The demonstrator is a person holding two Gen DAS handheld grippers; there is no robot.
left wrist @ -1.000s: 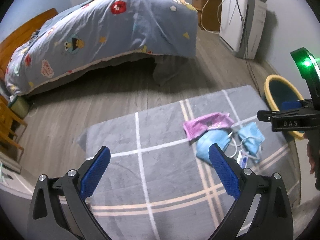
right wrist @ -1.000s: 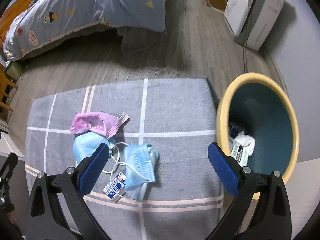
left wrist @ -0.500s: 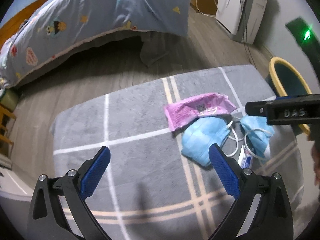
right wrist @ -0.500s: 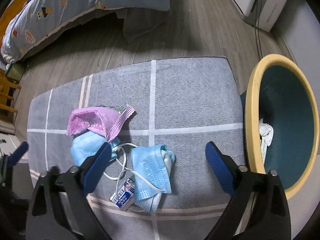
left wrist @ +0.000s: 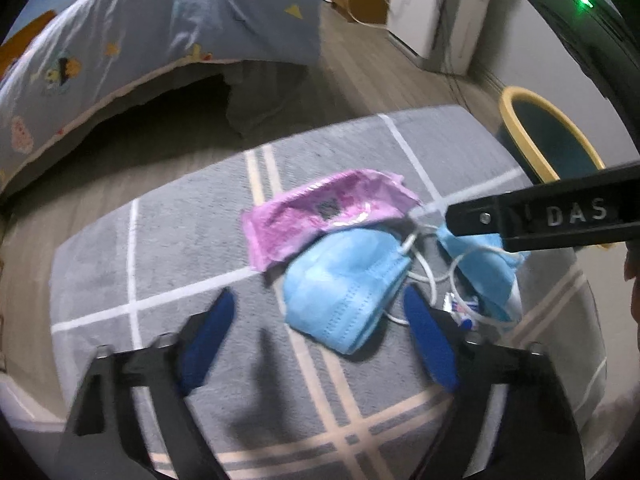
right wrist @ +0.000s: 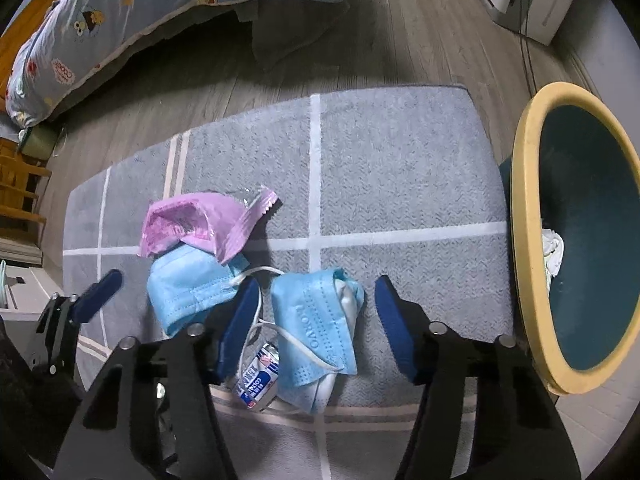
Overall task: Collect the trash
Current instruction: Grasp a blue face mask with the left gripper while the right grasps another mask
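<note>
— Left claw [left wrist: 316, 322]? Closing, blue pads either side of a crumpled blue mask [left wrist: 344, 284]; not yet pressing.

— Right claw [right wrist: 316, 316]? Closing too, astride another blue mask [right wrist: 316, 324], no grip yet.

— Elsewhere? Pink wrapper [right wrist: 196, 224] overlapping the first mask, all on the grey rug [right wrist: 392, 160]; yellow-rimmed bin [right wrist: 524, 240] just beside.

Grey wood-plank floor [right wrist: 420, 32], bed [left wrist: 168, 28] under a cartoon-print duvet, white appliance [left wrist: 448, 16] against the wall
</note>
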